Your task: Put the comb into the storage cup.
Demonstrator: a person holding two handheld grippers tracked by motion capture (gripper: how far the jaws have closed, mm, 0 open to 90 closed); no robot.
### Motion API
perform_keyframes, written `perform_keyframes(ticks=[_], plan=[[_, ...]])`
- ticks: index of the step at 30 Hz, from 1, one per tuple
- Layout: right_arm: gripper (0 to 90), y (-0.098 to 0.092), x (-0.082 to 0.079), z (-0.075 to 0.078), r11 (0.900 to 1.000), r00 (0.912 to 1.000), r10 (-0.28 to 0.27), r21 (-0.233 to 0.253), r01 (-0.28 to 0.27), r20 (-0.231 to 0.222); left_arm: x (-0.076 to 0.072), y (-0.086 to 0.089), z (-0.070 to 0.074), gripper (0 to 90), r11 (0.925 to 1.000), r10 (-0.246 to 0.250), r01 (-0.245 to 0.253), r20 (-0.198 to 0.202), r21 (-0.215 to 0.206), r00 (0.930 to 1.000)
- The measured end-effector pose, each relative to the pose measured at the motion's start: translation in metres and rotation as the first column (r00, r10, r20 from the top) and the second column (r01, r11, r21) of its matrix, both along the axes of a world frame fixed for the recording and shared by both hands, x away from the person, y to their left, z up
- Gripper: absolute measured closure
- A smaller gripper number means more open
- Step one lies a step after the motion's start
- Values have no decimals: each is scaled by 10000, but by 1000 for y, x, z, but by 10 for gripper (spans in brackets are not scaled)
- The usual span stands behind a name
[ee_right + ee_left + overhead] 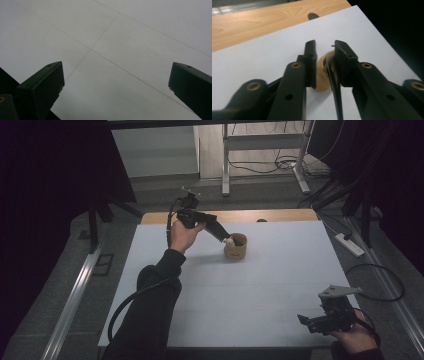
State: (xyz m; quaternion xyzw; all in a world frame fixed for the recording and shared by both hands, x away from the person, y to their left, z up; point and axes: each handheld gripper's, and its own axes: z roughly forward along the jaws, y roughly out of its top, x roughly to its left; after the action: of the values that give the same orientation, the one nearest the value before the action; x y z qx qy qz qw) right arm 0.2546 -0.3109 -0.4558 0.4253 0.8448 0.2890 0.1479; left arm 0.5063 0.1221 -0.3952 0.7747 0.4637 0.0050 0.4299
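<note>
My left gripper (pixel 226 239) reaches to the table's (pixel 280 270) twelve o'clock, tips at the nine o'clock rim of the tan cup (pixel 236 247). Its jaws stand narrowly apart around a thin dark handle (pixel 334 82); I can't tell whether they pinch it. I judge I'm putting a utensil into the cup, so next comes letting go and lifting straight out. My right gripper (pixel 306 320) rests at five o'clock, jaws spread wide, holding nothing. The pale bit (pixel 229 241) at the rim is too small to name.
</note>
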Motion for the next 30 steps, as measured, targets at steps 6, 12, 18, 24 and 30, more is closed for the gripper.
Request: perform_keyframes(ticks=[6, 12, 18, 24, 30], plan=[[6, 0, 0, 0, 10000, 10000, 9, 5, -9, -6, -4, -1, 2, 587, 9987, 11, -48, 738, 507, 9973], [6, 0, 0, 0, 10000, 10000, 19, -1, -19, -2, -7, -3, 1, 470, 9960, 10, -132, 1373, 881, 9905], [6, 0, 0, 0, 10000, 10000, 19, -2, -19, 4, -11, -4, -1, 372, 9931, -44, -190, 1992, 1155, 9800], [6, 0, 0, 0, 10000, 10000, 12, -8, -12, 30, -14, -6, -2, 261, 9868, 9, -435, 2642, 1557, 9645], [6, 0, -1, 0, 10000, 10000, 18, -8, -17, 54, -16, -3, -3, 154, 9874, 200, -661, 3010, 1437, 9534]])
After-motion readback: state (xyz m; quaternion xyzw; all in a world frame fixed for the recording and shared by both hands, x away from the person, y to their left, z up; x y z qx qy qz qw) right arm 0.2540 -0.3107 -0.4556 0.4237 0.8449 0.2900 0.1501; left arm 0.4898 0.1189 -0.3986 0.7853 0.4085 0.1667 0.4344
